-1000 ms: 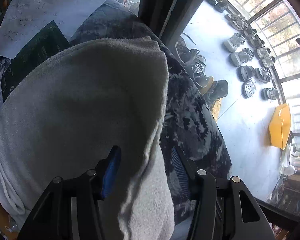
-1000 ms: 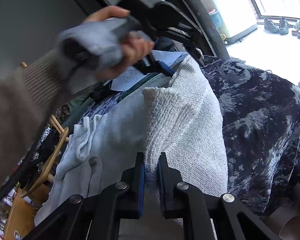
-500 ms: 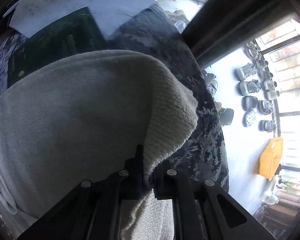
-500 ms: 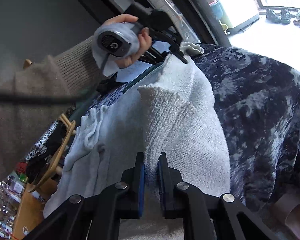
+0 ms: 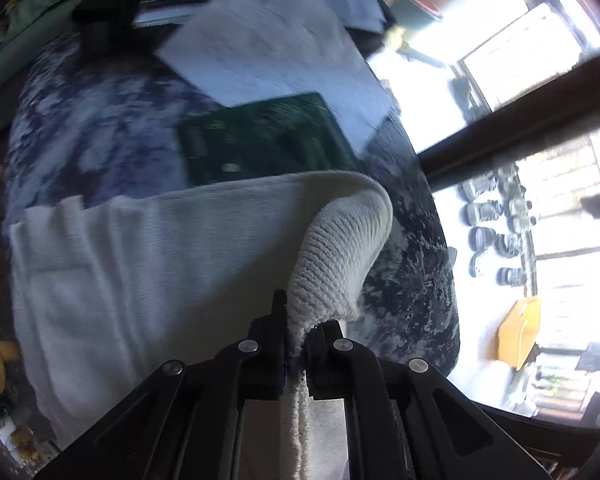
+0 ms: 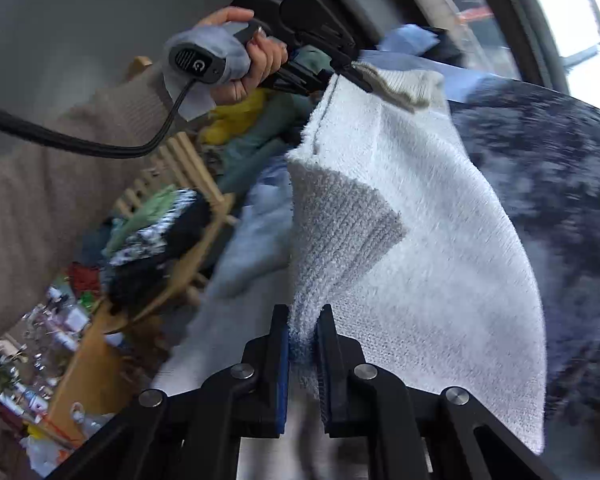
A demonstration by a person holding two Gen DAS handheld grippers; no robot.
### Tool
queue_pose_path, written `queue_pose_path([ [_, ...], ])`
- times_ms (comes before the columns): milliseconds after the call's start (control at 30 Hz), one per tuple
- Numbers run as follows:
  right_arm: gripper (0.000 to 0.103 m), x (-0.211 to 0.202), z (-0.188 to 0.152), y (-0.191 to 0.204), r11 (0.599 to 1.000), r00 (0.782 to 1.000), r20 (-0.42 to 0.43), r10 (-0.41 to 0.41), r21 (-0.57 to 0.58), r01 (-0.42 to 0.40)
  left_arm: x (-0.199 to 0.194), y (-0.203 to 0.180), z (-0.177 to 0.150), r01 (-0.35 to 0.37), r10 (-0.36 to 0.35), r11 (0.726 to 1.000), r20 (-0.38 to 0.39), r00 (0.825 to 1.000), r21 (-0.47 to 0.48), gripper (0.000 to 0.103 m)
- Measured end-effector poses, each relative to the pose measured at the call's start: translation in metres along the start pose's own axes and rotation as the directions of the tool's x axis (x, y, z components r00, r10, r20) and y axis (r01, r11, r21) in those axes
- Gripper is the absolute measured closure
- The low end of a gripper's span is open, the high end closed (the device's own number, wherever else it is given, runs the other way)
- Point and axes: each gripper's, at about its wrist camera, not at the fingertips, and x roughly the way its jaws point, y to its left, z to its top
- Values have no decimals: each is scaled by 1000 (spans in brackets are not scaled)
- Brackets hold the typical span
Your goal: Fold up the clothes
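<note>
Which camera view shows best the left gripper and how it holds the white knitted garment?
The right wrist view: the whole left gripper shows from outside, in the person's hand, pinching a lifted corner of the white knitted garment. The left wrist view shows only its own fingers closed on the fabric.

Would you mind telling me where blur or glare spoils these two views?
Left wrist: windows blown out, papers motion-smeared, white knit garment at the left tool sharp. Right wrist: patterned cover and chair clutter blurred, right tool crisp.
</note>
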Motion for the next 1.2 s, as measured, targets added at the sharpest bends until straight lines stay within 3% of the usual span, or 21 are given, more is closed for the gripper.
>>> queue_pose_path([
  [200,93,14,-6,60,994,998,-44,50,-94,-54,-45,64,-29,43,-43,999,46,998,8,96],
  [333,93,37,-19,102,982,992,-122,43,-177,-65,-64,117,-43,48,-50,999,72,996,26,96],
  [533,93,76,-34,136,965,966,-253,49,-237,-111,-71,206,-58,82,-78,995,81,994,-50,96],
  [667,93,100,-48,146,956,942,-334,22,-267,-117,-45,261,-57,93,-87,984,43,995,-151,96],
  [833,93,121,-70,148,950,908,-417,-25,-293,-108,-13,294,-61,103,-106,968,-1,994,-230,96],
  [1067,93,118,-67,145,948,905,-423,-43,-303,-96,-5,311,-60,157,-165,947,-4,986,-281,96],
  [1200,93,123,-73,151,930,892,-444,-87,-358,-88,-9,322,-58,135,-142,936,5,990,-325,96],
])
